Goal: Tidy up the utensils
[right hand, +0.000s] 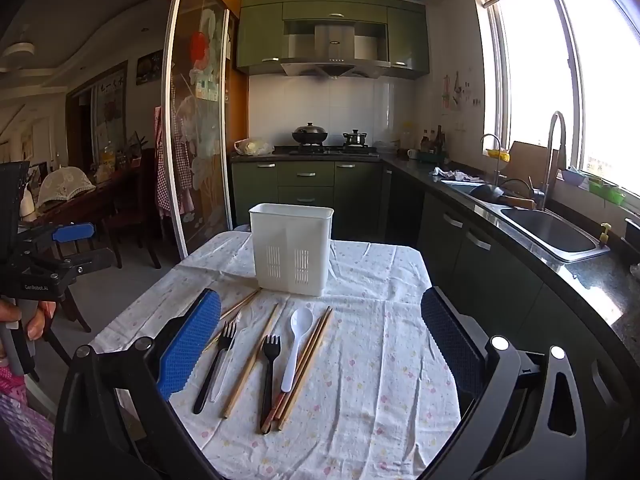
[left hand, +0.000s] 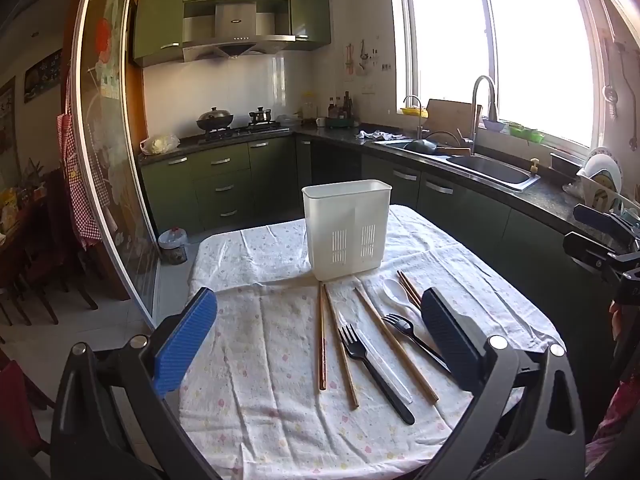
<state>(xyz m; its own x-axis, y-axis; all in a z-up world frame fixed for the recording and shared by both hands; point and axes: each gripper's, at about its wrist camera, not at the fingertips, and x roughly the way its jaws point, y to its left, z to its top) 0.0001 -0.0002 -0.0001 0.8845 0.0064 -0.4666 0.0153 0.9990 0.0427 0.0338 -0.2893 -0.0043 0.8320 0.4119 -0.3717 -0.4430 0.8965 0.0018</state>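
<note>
A white slotted utensil holder [left hand: 346,232] [right hand: 290,248] stands upright and empty-looking at the far part of the cloth-covered table [left hand: 260,360] [right hand: 380,340]. In front of it lie several wooden chopsticks [left hand: 322,340] [right hand: 250,364], two black forks [left hand: 372,372] [right hand: 270,376], a white spoon [left hand: 394,294] [right hand: 296,344] and a clear plastic utensil [left hand: 380,360] [right hand: 226,368]. My left gripper [left hand: 318,298] [right hand: 86,245] hovers open above the near utensils, holding nothing. My right gripper [right hand: 320,298] [left hand: 580,228] is open too, over the spoon and chopsticks.
A dark counter with a steel sink [left hand: 492,168] [right hand: 552,232] runs along the right, with green cabinets below. A glass sliding door [left hand: 108,160] and dining chairs are at the left. A jar [left hand: 174,246] sits on the floor. A hand [right hand: 40,316] grips the left tool.
</note>
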